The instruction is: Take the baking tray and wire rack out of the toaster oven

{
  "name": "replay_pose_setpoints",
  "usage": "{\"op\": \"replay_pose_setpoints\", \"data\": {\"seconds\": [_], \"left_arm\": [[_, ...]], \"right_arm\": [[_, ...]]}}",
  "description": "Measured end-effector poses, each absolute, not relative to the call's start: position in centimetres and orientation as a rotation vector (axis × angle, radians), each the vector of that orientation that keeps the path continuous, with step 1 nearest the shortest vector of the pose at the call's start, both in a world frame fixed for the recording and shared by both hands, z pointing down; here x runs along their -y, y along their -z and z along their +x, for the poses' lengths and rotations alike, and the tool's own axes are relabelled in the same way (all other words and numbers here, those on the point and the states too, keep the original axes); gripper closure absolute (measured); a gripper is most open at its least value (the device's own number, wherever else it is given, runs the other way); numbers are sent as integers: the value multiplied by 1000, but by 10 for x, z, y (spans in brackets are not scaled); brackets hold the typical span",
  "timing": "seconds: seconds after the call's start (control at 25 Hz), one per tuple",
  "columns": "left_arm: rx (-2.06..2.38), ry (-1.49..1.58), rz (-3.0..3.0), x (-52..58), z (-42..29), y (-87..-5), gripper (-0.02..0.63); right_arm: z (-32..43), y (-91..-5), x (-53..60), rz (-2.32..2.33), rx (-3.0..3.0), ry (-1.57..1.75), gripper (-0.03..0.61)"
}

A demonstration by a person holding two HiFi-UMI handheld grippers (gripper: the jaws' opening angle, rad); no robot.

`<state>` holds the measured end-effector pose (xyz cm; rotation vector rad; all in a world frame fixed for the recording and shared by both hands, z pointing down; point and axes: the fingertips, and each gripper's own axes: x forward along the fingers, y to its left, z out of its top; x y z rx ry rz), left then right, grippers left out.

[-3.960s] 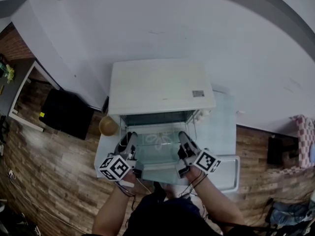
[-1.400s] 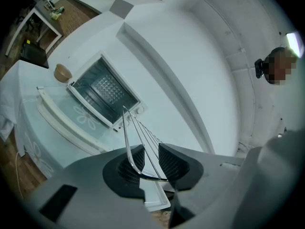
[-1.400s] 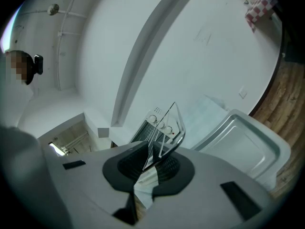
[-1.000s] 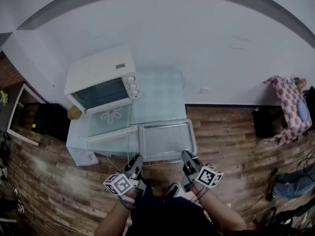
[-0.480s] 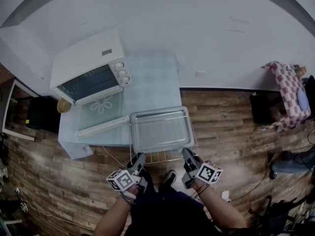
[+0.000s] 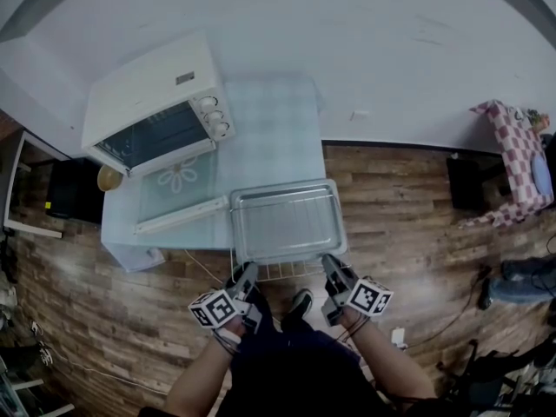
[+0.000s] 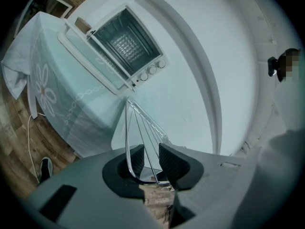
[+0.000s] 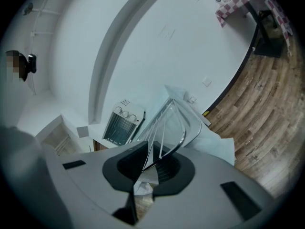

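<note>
Most of the head view is white wall (image 6: 347, 33) and wood-plank floor (image 6: 408, 207). Against the wall stands a table (image 6: 278, 137) under a pale checked cloth. On its left end sits the white toaster oven (image 6: 148, 94), its glass door (image 6: 182, 200) folded down flat and its cavity open. At the table's near right corner is the baking tray (image 6: 287, 224), a shallow metal rectangle, outside the oven and jutting past the table edge over the floor. It lies on the wire rack (image 6: 282, 273), whose bars show only along the tray's near side; whether rack or tray touches the cloth cannot be told. The left gripper (image 6: 245, 278) has its jaws drawn in on the rack's near left corner, the rim wire running between its pads. The right gripper (image 6: 331, 268) is clamped on the near right corner the same way, jaws almost together on the wire. Between the two arms a dark shoe (image 6: 300, 304) rests on the floor.
</note>
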<state>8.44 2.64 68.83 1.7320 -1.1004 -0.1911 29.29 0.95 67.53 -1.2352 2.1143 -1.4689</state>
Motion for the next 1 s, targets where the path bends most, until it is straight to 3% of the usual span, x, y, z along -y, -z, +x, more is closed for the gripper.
{"op": "replay_pose_setpoints", "data": {"seconds": [0.28,1.0], "left_arm": [[1009,117,1409,-37,90,-715,499],[995,68,1354,-5,95,-744,388]], "right_arm": [[296,-717,-23,-1351,-2030,1756,505],[295,-749,1,-1435,-1935,1890,429]]}}
